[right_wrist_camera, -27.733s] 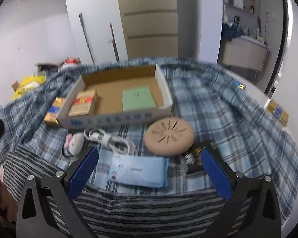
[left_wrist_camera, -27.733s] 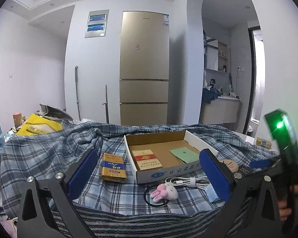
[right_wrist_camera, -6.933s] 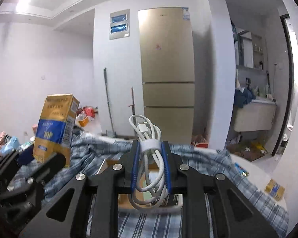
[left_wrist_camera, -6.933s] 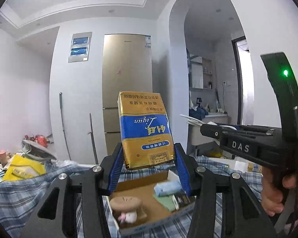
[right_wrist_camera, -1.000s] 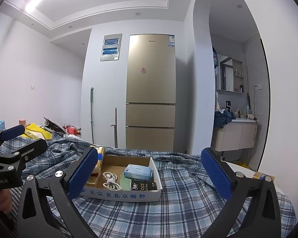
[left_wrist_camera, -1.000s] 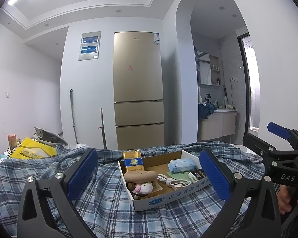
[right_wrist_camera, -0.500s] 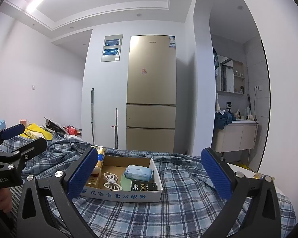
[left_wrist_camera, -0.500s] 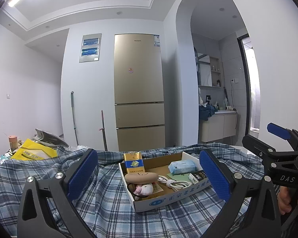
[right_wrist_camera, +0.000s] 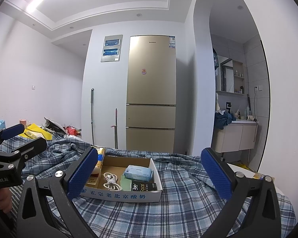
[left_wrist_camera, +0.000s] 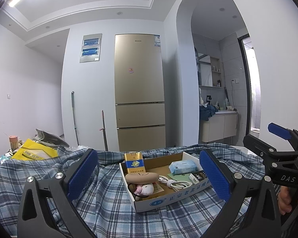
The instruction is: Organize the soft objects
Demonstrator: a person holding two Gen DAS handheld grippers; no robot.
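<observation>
left wrist view: left gripper (left_wrist_camera: 149, 171) spread wide, nothing between its blue pads (left_wrist_camera: 82, 171), held back over the plaid cloth (left_wrist_camera: 101, 204). box (left_wrist_camera: 168, 197) sits between the fingers' sightline, on the cloth. inside: yellow pack (left_wrist_camera: 133, 162) upright at the back left corner, tan disc (left_wrist_camera: 142, 177) on top of the plush (left_wrist_camera: 144, 188), plush mostly covered, only the pink-white face shows. white cable (left_wrist_camera: 173, 182) mid box, tissue pack (left_wrist_camera: 182, 167) at the back right, green card (left_wrist_camera: 180, 177) partly under the cable, dark pack (left_wrist_camera: 199, 176) half hidden behind the right pad. right gripper (left_wrist_camera: 280, 138) pokes in at the right edge, cut off, a hand (left_wrist_camera: 286, 199) on its grip. fridge (left_wrist_camera: 140, 107) behind.

right wrist view: right gripper (right_wrist_camera: 149, 173) also wide apart, empty. box (right_wrist_camera: 125, 193) left of centre, its left end hidden behind the left pad (right_wrist_camera: 82, 173). cable (right_wrist_camera: 111, 181), tissue pack (right_wrist_camera: 138, 172), green card (right_wrist_camera: 126, 185) and dark pack (right_wrist_camera: 144, 186) visible; yellow pack (right_wrist_camera: 101, 156) only a sliver past the pad; plush and disc not visible. left gripper (right_wrist_camera: 12, 140) at the left edge, partly cut off. writing on the dark pack too small to read.
</observation>
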